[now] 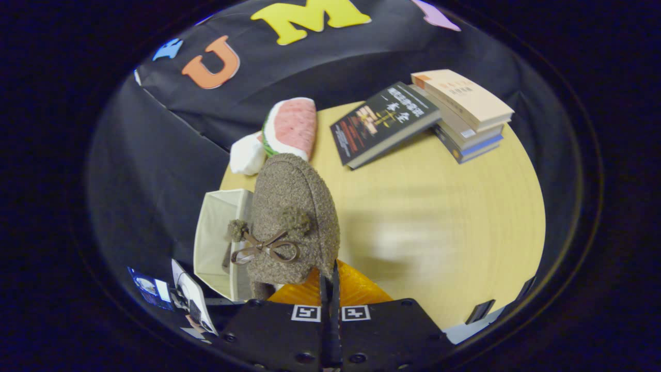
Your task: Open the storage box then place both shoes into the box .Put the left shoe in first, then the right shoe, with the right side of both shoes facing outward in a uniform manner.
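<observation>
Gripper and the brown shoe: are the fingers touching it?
Touching. In the gripper view the fingers are closed together with the edge of the brown shoe pinched between them, the shoe hanging beside the white box.

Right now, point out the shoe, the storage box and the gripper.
brown fuzzy shoe (297, 206): gripper view, upper above the bow.
storage box (214, 232): gripper view, pale inner wall.
gripper (329, 281): gripper view, closed fingertips pinching the shoe's edge.

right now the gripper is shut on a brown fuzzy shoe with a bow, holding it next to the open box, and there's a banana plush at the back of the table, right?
Not quite: the plush at the back of the table is a watermelon slice, not a banana. The rest holds in the gripper view: the gripper is shut on the brown fuzzy shoe with the bow, beside the open box.
</observation>
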`<move>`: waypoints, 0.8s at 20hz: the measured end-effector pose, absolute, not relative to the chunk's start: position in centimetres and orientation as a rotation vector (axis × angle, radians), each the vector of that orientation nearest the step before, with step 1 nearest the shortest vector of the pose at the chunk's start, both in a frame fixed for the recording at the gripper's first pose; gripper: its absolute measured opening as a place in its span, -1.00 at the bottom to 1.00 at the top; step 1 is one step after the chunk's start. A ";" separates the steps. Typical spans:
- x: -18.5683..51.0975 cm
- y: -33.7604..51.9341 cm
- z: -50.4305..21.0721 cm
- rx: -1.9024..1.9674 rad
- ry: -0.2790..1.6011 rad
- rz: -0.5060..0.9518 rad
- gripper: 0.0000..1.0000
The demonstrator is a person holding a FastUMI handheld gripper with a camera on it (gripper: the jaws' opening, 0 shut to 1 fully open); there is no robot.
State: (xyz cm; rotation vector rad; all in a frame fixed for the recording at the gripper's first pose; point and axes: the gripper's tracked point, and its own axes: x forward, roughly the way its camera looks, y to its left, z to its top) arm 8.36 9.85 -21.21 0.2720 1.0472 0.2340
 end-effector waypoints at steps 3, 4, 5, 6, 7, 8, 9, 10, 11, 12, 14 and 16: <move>8.1 16.5 -18.6 0.240 1.038 0.303 -0.99; 7.9 18.7 -17.9 0.233 1.041 0.327 -0.99; 7.8 20.8 -17.3 0.227 1.044 0.346 -1.00; 7.7 22.9 -16.9 0.223 1.045 0.361 -1.00; 7.6 25.0 -16.7 0.215 1.050 0.377 -1.00; 7.5 26.9 -16.6 0.208 1.055 0.386 -1.00; 7.4 28.6 -16.9 0.201 1.066 0.385 -1.00; 7.4 30.1 -17.4 0.204 1.080 0.373 -1.00; 7.4 31.4 -18.2 0.214 1.098 0.351 -1.00; 7.7 32.4 -19.2 0.216 1.115 0.324 -1.00; 8.5 33.2 -22.1 0.204 1.150 0.237 -0.99; 8.6 33.4 -24.9 0.202 1.196 0.152 -0.99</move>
